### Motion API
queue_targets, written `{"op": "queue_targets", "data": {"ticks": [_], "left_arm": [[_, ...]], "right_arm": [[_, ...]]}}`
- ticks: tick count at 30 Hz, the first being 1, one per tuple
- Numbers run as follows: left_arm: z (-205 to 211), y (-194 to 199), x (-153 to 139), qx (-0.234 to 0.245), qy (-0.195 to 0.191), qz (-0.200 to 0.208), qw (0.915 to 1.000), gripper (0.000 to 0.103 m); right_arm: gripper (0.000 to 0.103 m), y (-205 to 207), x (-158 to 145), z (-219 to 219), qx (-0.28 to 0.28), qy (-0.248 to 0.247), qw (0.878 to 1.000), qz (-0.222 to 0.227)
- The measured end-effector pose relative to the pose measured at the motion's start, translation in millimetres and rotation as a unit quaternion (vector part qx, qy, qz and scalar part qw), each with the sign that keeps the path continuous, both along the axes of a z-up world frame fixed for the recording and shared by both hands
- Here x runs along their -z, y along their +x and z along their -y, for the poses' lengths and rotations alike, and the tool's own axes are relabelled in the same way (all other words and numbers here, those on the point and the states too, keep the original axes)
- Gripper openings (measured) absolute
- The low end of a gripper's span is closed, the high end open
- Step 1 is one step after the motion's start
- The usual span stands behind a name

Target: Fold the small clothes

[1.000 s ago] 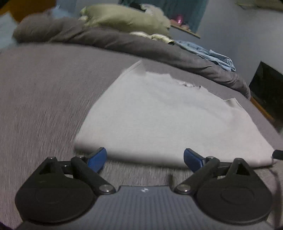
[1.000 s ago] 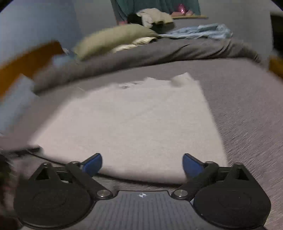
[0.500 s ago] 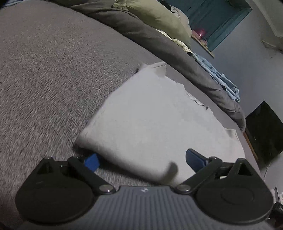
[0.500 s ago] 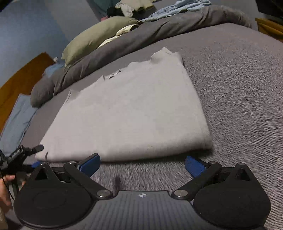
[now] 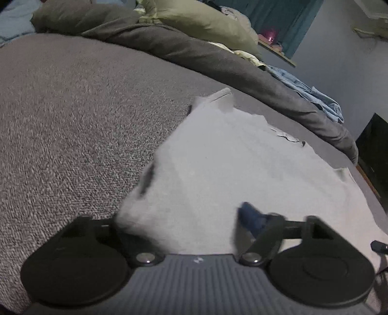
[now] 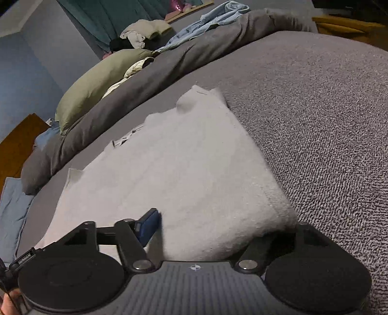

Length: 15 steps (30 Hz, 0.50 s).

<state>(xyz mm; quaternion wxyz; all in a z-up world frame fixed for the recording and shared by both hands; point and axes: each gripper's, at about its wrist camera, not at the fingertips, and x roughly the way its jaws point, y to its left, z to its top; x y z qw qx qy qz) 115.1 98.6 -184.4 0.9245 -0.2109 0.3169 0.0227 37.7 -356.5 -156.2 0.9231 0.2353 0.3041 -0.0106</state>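
Bedding fills most of both views: one wide bed [image 5: 72,116] under a grey cover of coarse, flecked weave, with pale blue-grey walls and a teal curtain [image 6: 114,17] behind it. Along the far edge runs one long rumpled roll of dark grey duvet [image 5: 194,53], and against it lie one olive-green pillow [image 6: 97,84] and one crumpled light-blue garment [image 6: 211,17]. One pale grey folded garment [image 5: 230,169], soft and slightly fuzzy, roughly rectangular, lies flat on the cover near the front edge, a small label showing at its far side. The left tool [image 5: 186,225] straddles its near left corner, one blue pad on top of the cloth, the other hidden beneath it, jaws partly closed around the fabric. The right tool [image 6: 218,227] does likewise at the near right corner, one blue pad visible, the other covered.
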Motion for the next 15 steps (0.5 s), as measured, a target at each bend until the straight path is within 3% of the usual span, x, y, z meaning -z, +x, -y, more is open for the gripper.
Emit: {"op": "queue_targets", "data": {"ticks": [2,4,7,15], "left_arm": [[3,-3,-3,0.020,0.007,0.005,0.9998,0.026],[11,-6,-12,0.031,0.033,0.008,0.9989,0.012],[19,-11,-26,0.040,0.053,0.011,0.9977,0.008],[29,-46,-71,0.066,0.050,0.023,0.9963,0.007]], "right_arm": [[0.052,3,1,-4,-0.006,-0.018,1.000,-0.002],[0.030,0,-4,-9,-0.020,-0.045,0.999,-0.007],[0.021,-1,-15,-19,-0.033,-0.082,0.996,-0.001],[0.018,-38,-51,-13,-0.054,-0.050,0.997,0.019]]}}
